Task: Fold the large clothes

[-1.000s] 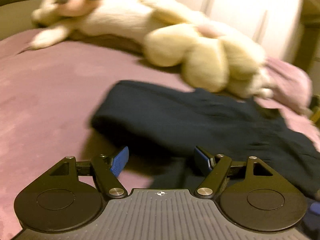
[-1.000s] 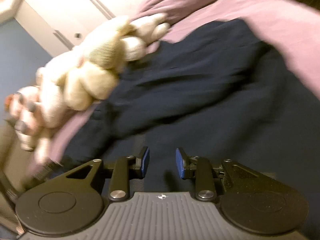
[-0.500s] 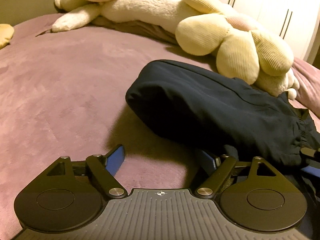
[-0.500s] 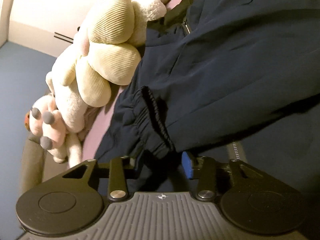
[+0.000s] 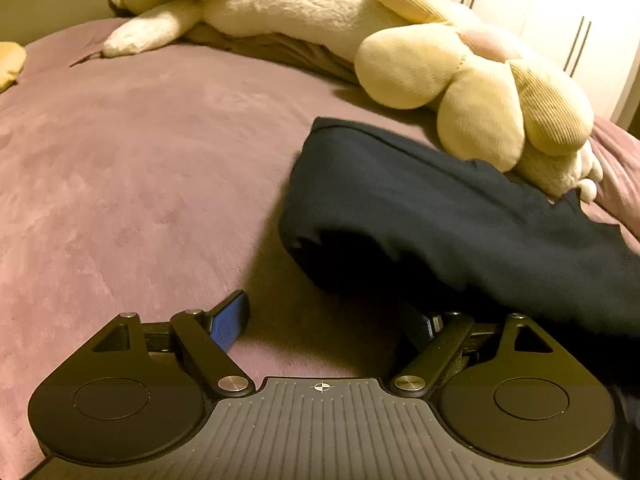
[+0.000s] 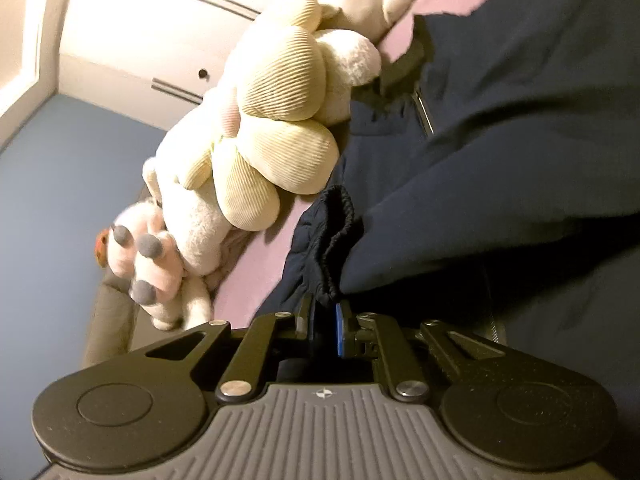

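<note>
Your right gripper point(image 6: 325, 322) has just been closing & its jaws now pinch the gathered cuff point(image 6: 336, 240) of the dark jacket point(image 6: 520, 160), with only a thin bit of fabric between the pads. The jacket spreads ahead & to the right of those jaws over the purple bedspread point(image 5: 140, 160).

Your left gripper point(image 5: 332, 316) has jaws spread wide, nothing between them. Jacket's folded edge point(image 5: 400, 208) sits just ahead, draping over the right finger.

Risks:
1. The cuff grip looks shallow, so a quick pull could slip the elastic out.
2. The plush toy point(image 6: 280, 120) lies touching the jacket ahead-left of the right jaws. Dragging the fabric may catch it & spoil the fold.
3. If the left closes now, it may grab bedspread w/ the jacket.
</note>
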`<action>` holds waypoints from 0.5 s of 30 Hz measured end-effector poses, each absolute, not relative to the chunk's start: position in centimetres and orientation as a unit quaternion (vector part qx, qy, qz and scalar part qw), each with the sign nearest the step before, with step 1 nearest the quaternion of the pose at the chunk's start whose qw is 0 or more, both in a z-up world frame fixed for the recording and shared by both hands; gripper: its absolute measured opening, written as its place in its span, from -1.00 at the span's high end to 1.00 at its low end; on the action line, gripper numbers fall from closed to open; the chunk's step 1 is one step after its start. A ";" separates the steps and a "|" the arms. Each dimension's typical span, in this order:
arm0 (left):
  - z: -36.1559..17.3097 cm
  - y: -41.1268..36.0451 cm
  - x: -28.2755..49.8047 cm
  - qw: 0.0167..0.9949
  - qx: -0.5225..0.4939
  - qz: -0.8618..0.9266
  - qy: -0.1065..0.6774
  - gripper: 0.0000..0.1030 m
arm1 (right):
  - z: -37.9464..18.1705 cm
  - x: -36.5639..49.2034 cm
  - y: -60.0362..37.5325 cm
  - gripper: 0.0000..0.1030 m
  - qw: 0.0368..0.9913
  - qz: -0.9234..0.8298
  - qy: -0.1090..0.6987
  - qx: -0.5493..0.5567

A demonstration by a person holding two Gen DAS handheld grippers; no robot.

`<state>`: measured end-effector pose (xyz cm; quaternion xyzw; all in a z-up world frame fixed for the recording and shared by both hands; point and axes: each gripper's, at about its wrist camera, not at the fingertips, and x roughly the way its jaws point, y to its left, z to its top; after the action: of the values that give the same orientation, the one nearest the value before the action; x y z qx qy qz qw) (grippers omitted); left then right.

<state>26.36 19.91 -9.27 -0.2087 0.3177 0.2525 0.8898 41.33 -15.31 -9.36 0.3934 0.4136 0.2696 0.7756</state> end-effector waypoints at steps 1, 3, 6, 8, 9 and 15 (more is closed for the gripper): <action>-9.3 19.9 26.4 0.889 -0.209 0.254 0.318 -0.67 | -9.3 41.4 -14.9 0.82 0.788 0.261 0.418 0.370; -9.4 19.9 26.5 0.889 -0.206 0.255 0.320 -0.67 | -10.0 41.8 -13.9 0.81 0.793 0.250 0.437 0.342; -9.4 20.2 26.6 0.889 -0.200 0.255 0.323 -0.68 | -12.8 42.7 -12.2 0.77 0.780 0.235 0.483 0.321; -9.4 20.5 26.8 0.889 -0.201 0.255 0.324 -0.68 | -14.2 42.9 -11.8 0.74 0.773 0.236 0.497 0.316; -9.4 20.8 26.8 0.888 -0.203 0.256 0.324 -0.68 | -14.1 42.8 -12.0 0.67 0.771 0.240 0.495 0.321; -9.2 21.5 27.1 0.883 -0.225 0.258 0.321 -0.73 | -10.5 41.4 -13.9 0.24 0.780 0.285 0.455 0.320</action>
<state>27.13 21.46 -9.24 -0.2254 0.3214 0.2580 0.8828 41.44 -13.90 -10.45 0.3196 0.4554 0.2852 0.7805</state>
